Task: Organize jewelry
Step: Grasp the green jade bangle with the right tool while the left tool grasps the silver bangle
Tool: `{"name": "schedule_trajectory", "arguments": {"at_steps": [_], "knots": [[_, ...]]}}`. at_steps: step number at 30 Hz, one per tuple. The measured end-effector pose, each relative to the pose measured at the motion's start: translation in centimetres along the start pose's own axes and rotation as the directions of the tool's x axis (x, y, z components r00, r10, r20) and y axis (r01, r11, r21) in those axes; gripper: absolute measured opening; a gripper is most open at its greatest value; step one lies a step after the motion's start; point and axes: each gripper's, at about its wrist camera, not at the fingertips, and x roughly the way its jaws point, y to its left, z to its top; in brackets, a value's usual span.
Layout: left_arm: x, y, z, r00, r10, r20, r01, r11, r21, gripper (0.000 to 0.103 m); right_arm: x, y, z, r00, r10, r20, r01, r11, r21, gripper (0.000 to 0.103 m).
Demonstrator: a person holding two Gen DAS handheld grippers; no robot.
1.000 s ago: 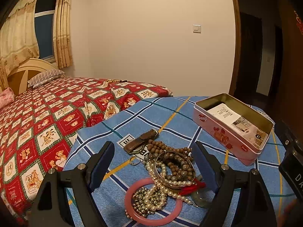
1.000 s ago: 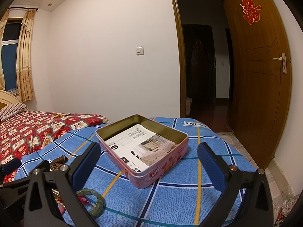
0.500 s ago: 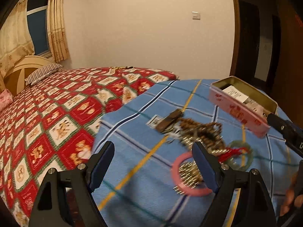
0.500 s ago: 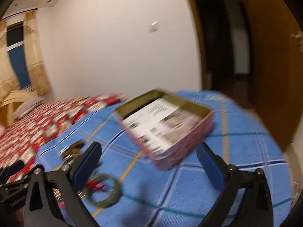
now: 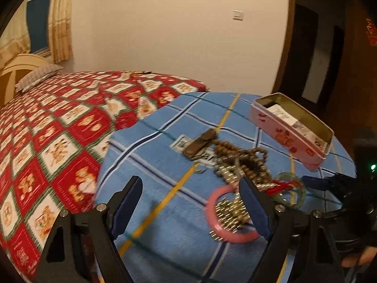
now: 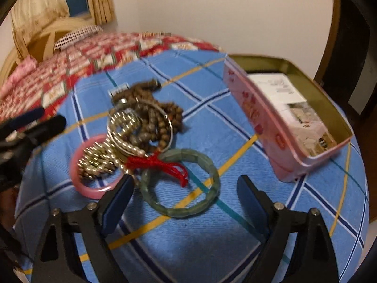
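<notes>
Tongs, right [image 6: 183, 202]: closing, empty | green bangle [image 6: 180, 184] just ahead, apart from tin [image 6: 264, 122]

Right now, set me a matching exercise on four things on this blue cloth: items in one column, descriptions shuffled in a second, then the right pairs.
Items:
1. green bangle
2. pink bangle
3. pink tin
4. wooden beads

Descriptions:
A. open, with printed paper inside
B. brown, heaped under a silver ring
C. lies in line with the gap of the right gripper, a red tassel on its rim
D. ring around a cluster of shiny beads

Pairs: 1-C, 2-D, 3-A, 4-B
</notes>
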Motion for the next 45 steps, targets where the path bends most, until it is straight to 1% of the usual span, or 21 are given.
{"name": "schedule_trajectory", "arguments": {"at_steps": [2, 4, 5, 6, 7, 10, 13, 14, 15, 16, 17, 21, 24, 27, 30, 38, 39, 40, 42, 44, 45], "knots": [[0.6, -0.6, 0.7, 0.999, -0.033, -0.012, 0.032, 0.999, -0.004, 0.084, -0.3, -0.7, -0.1, 1.0, 0.002, -0.008, -0.002, 1.0, 0.004, 0.078], [1.3, -0.9, 1.3, 0.998, -0.058, -0.022, 0.058, 0.998, -0.02, 0.084, -0.8, -1.0, -0.3, 1.0, -0.006, -0.001, 0.006, 1.0, -0.009, 0.051], [1.8, -1.2, 1.7, 0.997, -0.074, -0.032, 0.073, 0.997, -0.026, 0.084, -1.1, -1.3, -0.5, 1.0, -0.004, 0.004, 0.004, 1.0, -0.008, 0.044], [2.2, -1.4, 2.0, 0.996, -0.084, -0.043, 0.083, 0.996, -0.027, 0.084, -1.4, -1.7, -0.6, 1.0, -0.003, 0.004, 0.003, 1.0, 0.0, 0.031], [2.5, -1.6, 2.1, 0.994, -0.092, -0.052, 0.091, 0.995, -0.028, 0.084, -1.5, -2.2, -0.8, 1.0, -0.002, 0.005, 0.002, 1.0, 0.014, 0.026], [3.6, -2.6, 2.3, 0.991, -0.104, -0.083, 0.105, 0.995, 0.001, 0.084, -2.6, -4.4, -0.9, 0.998, 0.049, 0.039, -0.052, 0.994, 0.096, 0.025], [4.5, -3.6, 2.2, 0.989, -0.111, -0.101, 0.115, 0.993, 0.034, 0.081, -3.5, -5.5, -1.4, 0.996, 0.051, 0.07, -0.06, 0.99, 0.13, 0.025], [5.0, -3.9, 2.1, 0.987, -0.112, -0.112, 0.117, 0.992, 0.046, 0.066, -3.7, -5.7, -1.6, 0.995, 0.062, 0.078, -0.073, 0.987, 0.144, 0.025], [5.5, -4.2, 2.0, 0.985, -0.109, -0.135, 0.117, 0.991, 0.057, 0.056, -4.1, -6.3, -1.9, 0.993, 0.08, 0.092, -0.094, 0.982, 0.165, 0.025], [6.3, -4.4, 1.9, 0.978, -0.103, -0.18, 0.116, 0.991, 0.064, 0.039, -4.3, -6.5, -2.0, 0.991, 0.083, 0.101, -0.1, 0.979, 0.175, 0.025], [6.6, -4.4, 1.8, 0.975, -0.105, -0.198, 0.119, 0.991, 0.061, 0.033, -4.5, -6.6, -2.0, 0.99, 0.082, 0.112, -0.102, 0.978, 0.184, 0.025], [6.3, -4.2, 1.8, 0.973, -0.13, -0.19, 0.141, 0.989, 0.046, 0.025, -5.0, -7.2, -2.3, 0.986, 0.087, 0.141, -0.116, 0.97, 0.212, 0.025], [5.5, -4.3, 1.8, 0.978, -0.145, -0.153, 0.153, 0.987, 0.047, 0.008, -5.2, -7.4, -2.5, 0.984, 0.095, 0.148, -0.126, 0.968, 0.219, 0.025], [4.1, -4.3, 1.9, 0.983, -0.159, -0.096, 0.165, 0.985, 0.052, 0.004, -5.9, -7.7, -2.6, 0.976, 0.105, 0.191, -0.148, 0.962, 0.23, 0.011], [3.1, -4.0, 2.3, 0.98, -0.189, -0.057, 0.192, 0.98, 0.046, 0.004, -6.5, -7.7, -2.7, 0.969, 0.107, 0.221, -0.158, 0.96, 0.231, 0.011], [0.9, -3.4, 3.0, 0.974, -0.228, 0.015, 0.227, 0.973, 0.045, 0.004, -6.4, -7.7, -2.6, 0.972, 0.119, 0.203, -0.164, 0.961, 0.224, 0.016], [0.5, -3.3, 3.1, 0.971, -0.236, 0.029, 0.234, 0.971, 0.045, 0.004, -6.3, -7.6, -2.6, 0.977, 0.107, 0.183, -0.146, 0.966, 0.213, 0.026], [0.0, -3.3, 3.2, 0.968, -0.248, 0.046, 0.246, 0.968, 0.049, 0.004, -6.1, -7.4, -2.6, 0.981, 0.099, 0.166, -0.133, 0.97, 0.206, 0.051], [-1.3, -3.4, 3.5, 0.958, -0.273, 0.091, 0.267, 0.961, 0.073, 0.004, -5.7, -7.1, -2.7, 0.989, 0.055, 0.136, -0.081, 0.978, 0.192, 0.084], [-2.1, -3.4, 3.9, 0.952, -0.283, 0.12, 0.274, 0.958, 0.085, 0.004, -5.2, -7.0, -2.7, 0.992, 0.025, 0.123, -0.047, 0.983, 0.177, 0.081], [-2.4, -3.3, 4.1, 0.949, -0.287, 0.13, 0.278, 0.957, 0.081, 0.004, -4.6, -6.9, -2.6, 0.996, 0.032, 0.086, -0.046, 0.985, 0.168, 0.069]]}}
